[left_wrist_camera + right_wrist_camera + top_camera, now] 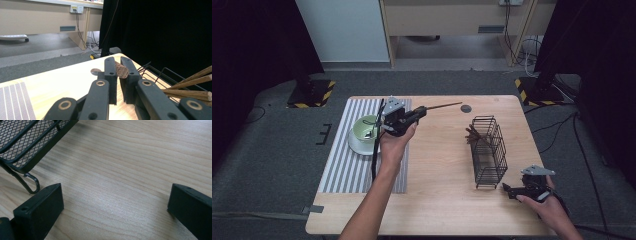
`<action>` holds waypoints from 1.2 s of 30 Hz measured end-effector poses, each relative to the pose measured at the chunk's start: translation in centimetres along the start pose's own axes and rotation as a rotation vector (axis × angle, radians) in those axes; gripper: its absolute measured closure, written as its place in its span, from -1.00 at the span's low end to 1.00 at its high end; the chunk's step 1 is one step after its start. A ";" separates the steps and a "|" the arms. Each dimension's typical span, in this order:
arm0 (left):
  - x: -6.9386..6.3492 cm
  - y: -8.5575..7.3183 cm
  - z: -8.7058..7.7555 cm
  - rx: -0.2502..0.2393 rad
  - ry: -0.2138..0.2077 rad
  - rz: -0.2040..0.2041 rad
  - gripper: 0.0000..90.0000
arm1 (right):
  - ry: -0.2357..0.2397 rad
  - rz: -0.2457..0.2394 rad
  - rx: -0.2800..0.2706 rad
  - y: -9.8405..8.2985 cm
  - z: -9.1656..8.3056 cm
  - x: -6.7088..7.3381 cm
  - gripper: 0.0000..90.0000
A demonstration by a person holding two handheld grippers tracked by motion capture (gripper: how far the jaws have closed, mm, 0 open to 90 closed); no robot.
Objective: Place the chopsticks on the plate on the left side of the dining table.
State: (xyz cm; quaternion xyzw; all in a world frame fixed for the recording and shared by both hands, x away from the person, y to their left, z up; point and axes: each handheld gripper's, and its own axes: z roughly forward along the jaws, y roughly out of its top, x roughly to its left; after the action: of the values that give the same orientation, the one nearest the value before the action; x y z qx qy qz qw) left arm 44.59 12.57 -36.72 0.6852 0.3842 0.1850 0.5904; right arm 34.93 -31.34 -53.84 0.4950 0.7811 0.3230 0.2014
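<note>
My left gripper (420, 113) hovers over the table's back left, shut on a thin brown wooden chopstick (443, 105) that points right toward the far edge. In the left gripper view the chopstick's round end (121, 70) is clamped between the black jaws of the left gripper (118, 61). A black wire basket (488, 150) lies on the right half of the table, with several more chopsticks (472, 134) poking from its far end. My right gripper (508, 189) rests low near the front right corner, open, nothing between the jaws of the right gripper (115, 207).
A green cup (367, 128) on a white saucer (358, 145) sits on a grey striped placemat (344, 167) at the left. A dark round disc (466, 108) is set in the tabletop near the far edge. The basket's mesh corner (27, 145) lies just left of my right jaws.
</note>
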 end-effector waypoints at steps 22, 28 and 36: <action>2.4 -2.5 -2.2 -0.008 0.061 -0.049 0.86 | 0.000 0.000 0.000 0.0 0.0 0.0 -0.99; 3.1 -3.4 -3.3 -0.003 0.087 -0.061 0.86 | 0.000 0.001 0.000 0.0 0.0 0.0 -0.99; 3.6 -4.5 -4.6 -0.003 0.115 -0.069 0.86 | 0.000 0.000 0.000 0.0 0.0 0.0 -0.99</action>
State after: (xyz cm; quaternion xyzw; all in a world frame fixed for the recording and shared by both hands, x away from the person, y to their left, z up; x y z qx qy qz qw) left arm 42.27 18.33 -40.61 0.6589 0.4405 0.2041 0.5746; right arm 34.94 -31.33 -53.85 0.4952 0.7810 0.3228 0.2014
